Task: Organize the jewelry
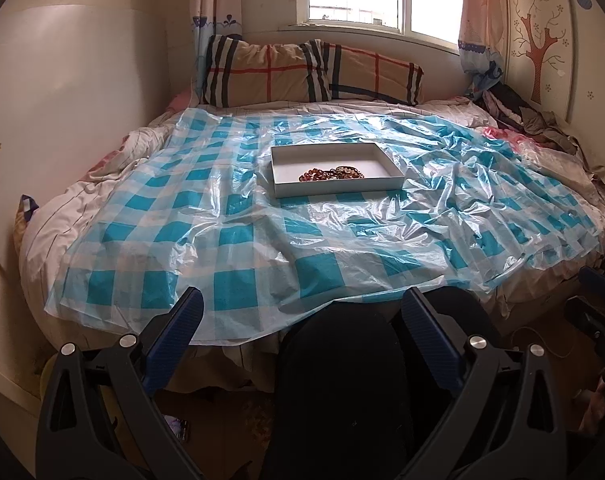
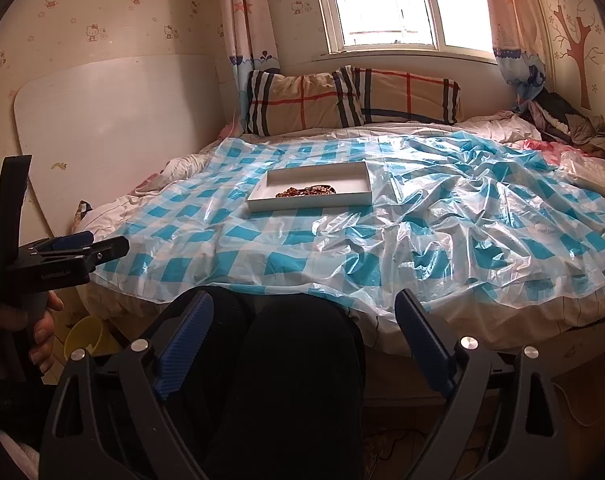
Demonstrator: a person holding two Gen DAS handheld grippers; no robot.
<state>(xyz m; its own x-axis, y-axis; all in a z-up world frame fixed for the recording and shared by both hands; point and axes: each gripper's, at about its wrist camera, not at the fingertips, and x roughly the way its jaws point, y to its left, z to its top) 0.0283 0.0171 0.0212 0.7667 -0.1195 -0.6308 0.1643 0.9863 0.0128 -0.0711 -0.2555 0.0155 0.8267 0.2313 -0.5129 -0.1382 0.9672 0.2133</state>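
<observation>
Both the left gripper (image 1: 301,304) and right gripper (image 2: 304,308) hang spread and empty, well short of the shallow white tray (image 1: 286,192) holding amber beaded jewelry (image 1: 330,174).

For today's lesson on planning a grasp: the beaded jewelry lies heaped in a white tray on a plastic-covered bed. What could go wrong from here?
1. The beaded jewelry lies in one tangled heap, so lifting one piece may drag others out of the white tray.
2. The tray sits on a crinkled plastic sheet over soft bedding, so a push could slide or tip it.
3. Both the left gripper and right gripper are open at the bed's near edge, so a long reach is needed.
</observation>
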